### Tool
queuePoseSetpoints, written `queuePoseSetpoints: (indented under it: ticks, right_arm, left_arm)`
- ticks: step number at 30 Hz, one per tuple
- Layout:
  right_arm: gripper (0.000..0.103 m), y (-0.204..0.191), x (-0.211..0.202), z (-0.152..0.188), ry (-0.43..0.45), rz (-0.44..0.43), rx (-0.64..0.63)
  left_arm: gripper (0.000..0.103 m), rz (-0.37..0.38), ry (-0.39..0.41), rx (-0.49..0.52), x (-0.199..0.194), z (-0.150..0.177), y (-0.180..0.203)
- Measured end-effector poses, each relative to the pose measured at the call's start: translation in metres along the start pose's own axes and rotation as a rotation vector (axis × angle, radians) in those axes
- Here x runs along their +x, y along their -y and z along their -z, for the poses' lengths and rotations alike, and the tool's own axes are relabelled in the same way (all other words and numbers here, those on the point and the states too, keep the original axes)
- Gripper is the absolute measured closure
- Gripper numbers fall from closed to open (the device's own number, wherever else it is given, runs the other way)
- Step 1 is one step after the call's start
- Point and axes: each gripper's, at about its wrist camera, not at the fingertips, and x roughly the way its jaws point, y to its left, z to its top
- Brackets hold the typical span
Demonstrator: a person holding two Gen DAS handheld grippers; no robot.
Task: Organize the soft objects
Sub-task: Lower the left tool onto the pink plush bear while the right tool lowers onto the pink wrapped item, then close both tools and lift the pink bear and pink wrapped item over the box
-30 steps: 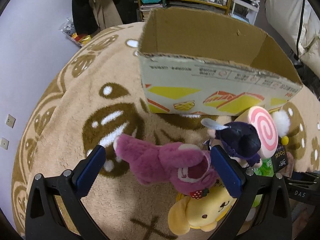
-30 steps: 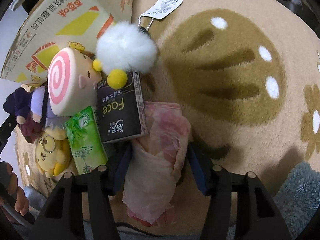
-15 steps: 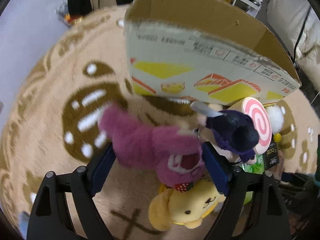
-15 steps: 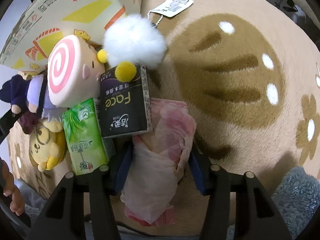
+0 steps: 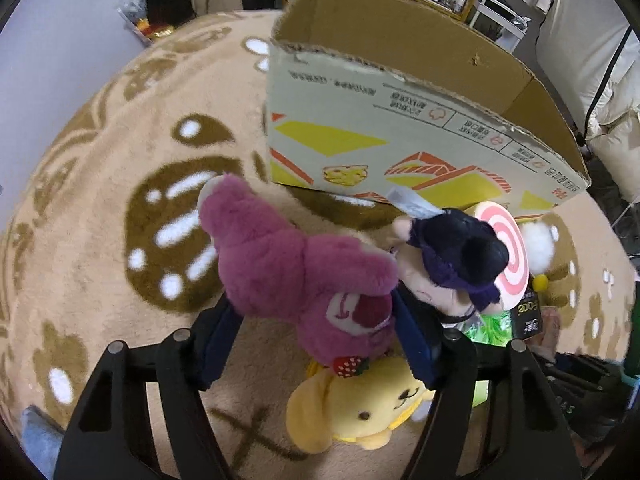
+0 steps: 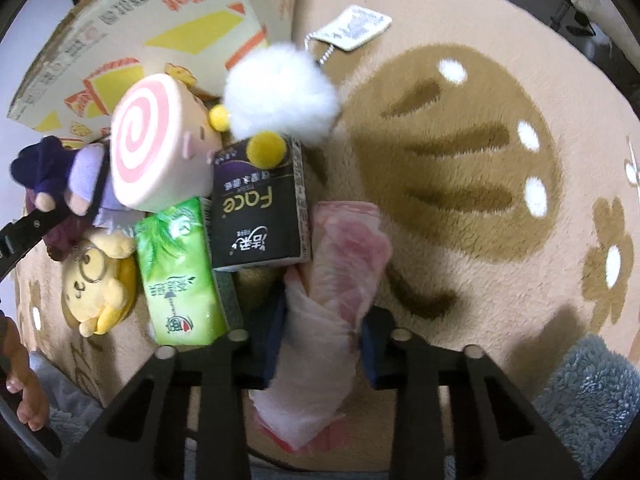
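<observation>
Since a second ago both tongs have narrowed: the left tongs (image 5: 316, 336), then wide apart on either side of the pink bear (image 5: 296, 276), now have their blue pads against its body and are closing on it, and the right tongs (image 6: 320, 340), then loose around the pink pack (image 6: 332, 280), are closing and squeeze it between their pads.

The rug (image 5: 100, 220), tan with brown paw marks, lies under everything. The box (image 5: 400, 120), an open carton printed in yellow and orange, stands on the rug and serves as landmark. The pink bear lies in front of the box's near wall, toward its left corner, gripped by the left tongs. The yellow dog (image 5: 360, 404) lies further from the box than the bear, partly under the bear's head. The swirl cushion (image 6: 156, 144), pink and white, leans right at the foot of the box's near wall, toward its right end. The purple doll (image 5: 452, 256) lies against the swirl cushion, between it and the bear. The white pompom (image 6: 280, 96), with two small yellow balls, sits by the box's right corner, a paper tag (image 6: 352, 32) on a bead chain beyond it. The black tissue pack (image 6: 260, 216) and the green tissue pack (image 6: 180, 276) lie side by side on the far side of the cushion from the box. The pink pack lies just beside the black one, farthest from the box, clamped in the right tongs.
</observation>
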Motion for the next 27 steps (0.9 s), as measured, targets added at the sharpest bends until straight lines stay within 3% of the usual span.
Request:
queuePoseSetpoints:
  ticks: [3,15,27]
  right_arm:
    - [0.084,-0.006,-0.014,0.002,0.041,0.003,-0.036]
    - [0.086,-0.017,-0.075,0.017,0.271,-0.041,-0.088]
    - [0.086,-0.007,-0.122,0.028,0.536,-0.172,-0.085]
  left_arm:
    - [0.032,-0.022,0.037,0.002,-0.015,0.007,0.001]
    - [0.032,-0.133,0.224,-0.005,-0.074,0.024,-0.001]
    - [0.032,-0.180,0.409,-0.040,-0.125,0.031,-0.004]
